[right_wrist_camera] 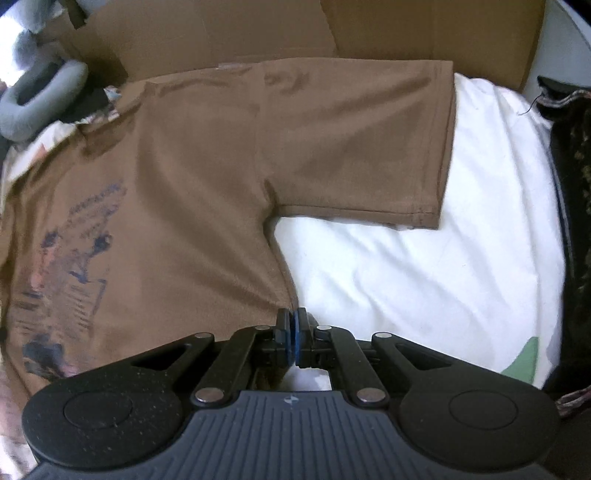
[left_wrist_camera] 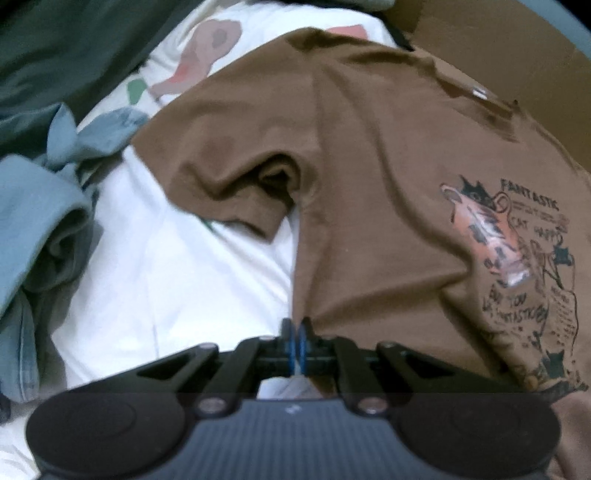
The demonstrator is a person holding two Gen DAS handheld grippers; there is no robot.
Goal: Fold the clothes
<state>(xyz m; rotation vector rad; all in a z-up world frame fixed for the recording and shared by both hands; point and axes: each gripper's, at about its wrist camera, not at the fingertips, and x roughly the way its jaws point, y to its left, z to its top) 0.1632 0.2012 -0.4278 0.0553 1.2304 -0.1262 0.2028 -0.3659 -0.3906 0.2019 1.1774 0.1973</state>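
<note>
Shirt [left_wrist_camera: 369,184] flat on bed [right_wrist_camera: 406,277], no folds yet. Left tool [left_wrist_camera: 294,338] and right tool [right_wrist_camera: 294,332] both clamped on its side edges, I reckon.

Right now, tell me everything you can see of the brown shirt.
The shirt is a brown short-sleeved tee of soft cotton-like cloth, spread front-up on a white sheet, a cat print on its chest. One sleeve lies flat, the other is rumpled. Its collar end reaches cardboard. Both tongs, left and right, are shut at its side edges.
</note>
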